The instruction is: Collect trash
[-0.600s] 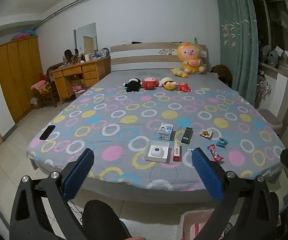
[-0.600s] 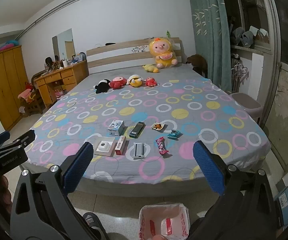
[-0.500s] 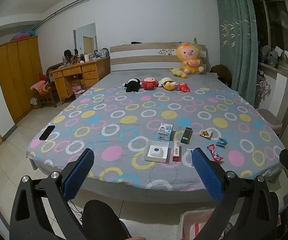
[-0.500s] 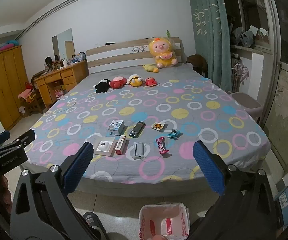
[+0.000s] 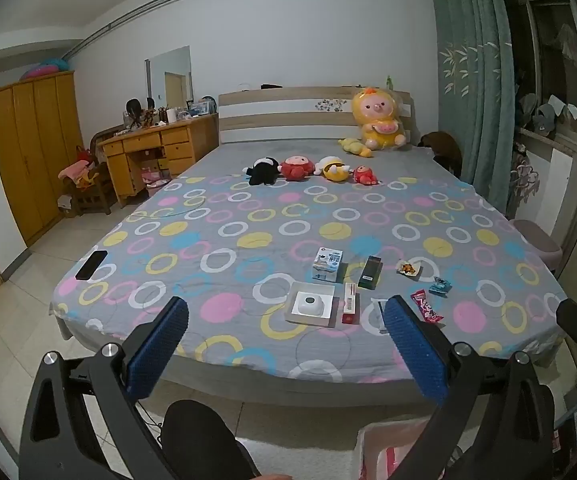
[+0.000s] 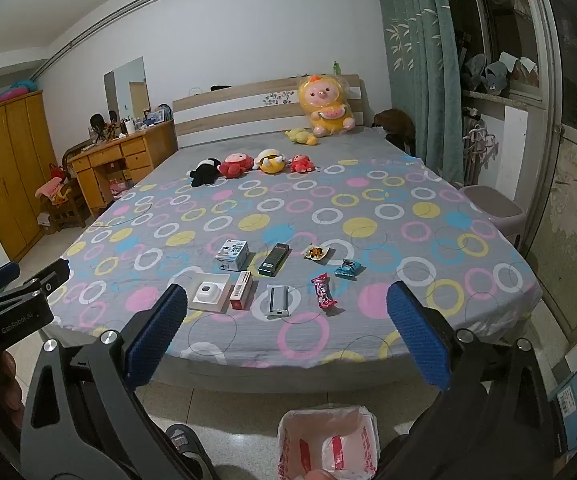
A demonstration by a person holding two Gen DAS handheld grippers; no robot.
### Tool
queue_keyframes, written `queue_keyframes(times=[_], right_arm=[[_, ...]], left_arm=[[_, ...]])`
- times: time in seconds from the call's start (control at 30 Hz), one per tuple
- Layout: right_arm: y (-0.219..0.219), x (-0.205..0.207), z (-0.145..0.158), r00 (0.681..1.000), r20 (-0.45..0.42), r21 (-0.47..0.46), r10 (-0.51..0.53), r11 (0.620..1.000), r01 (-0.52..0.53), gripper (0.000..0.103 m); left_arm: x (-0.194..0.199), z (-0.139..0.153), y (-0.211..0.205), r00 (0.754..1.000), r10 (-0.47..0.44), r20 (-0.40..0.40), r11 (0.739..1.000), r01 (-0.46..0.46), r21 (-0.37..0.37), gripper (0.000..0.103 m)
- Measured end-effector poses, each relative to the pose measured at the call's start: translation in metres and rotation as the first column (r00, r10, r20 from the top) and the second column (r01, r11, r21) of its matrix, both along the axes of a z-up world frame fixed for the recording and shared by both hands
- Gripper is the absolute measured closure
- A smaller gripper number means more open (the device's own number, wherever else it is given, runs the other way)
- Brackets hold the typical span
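Both tongs (image 5: 284, 316) (image 6: 286, 312) unmoved, spread wide.

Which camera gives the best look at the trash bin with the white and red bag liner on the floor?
The right wrist view: the white-and-red lined trash bin shows its whole open mouth. The left wrist view catches only a corner behind a hand-held gripper finger.

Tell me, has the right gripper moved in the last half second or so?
No. In the right wrist view, the pink wrapper and trash bag sit where they did against the right gripper, whose fingers are open.
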State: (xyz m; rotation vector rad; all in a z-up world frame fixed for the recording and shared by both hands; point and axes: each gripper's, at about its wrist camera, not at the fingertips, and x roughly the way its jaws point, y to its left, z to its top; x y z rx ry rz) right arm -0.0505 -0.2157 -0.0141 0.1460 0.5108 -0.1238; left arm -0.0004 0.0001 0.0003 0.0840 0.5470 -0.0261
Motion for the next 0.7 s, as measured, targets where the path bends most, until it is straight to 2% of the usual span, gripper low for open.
queue_keyframes(times=[0.2,0.4,0.7], right_arm=[[0.000,0.000,0.000,1.000,0.000,0.000,0.000,1.000,0.000,0.005],[0.000,0.000,0.001,1.000,0.000,-0.001,-0.001,1.000,0.001,0.005],[0.001,0.001,0.001,1.000,0.000,-0.005,0.000,1.000,0.000,0.005]], left_arm=[[0.000,0.000,0.000,1.000,-0.001,0.000,1.000,0.001,-0.003,0.007],[0.002,0.003,-0.019,1.000,-0.004,0.006,1.000,0.004,-0.009,0.007],[0.001,0.005,-0.018,1.000,-0.003,0.007,1.000,0.003,-0.013,0.007]])
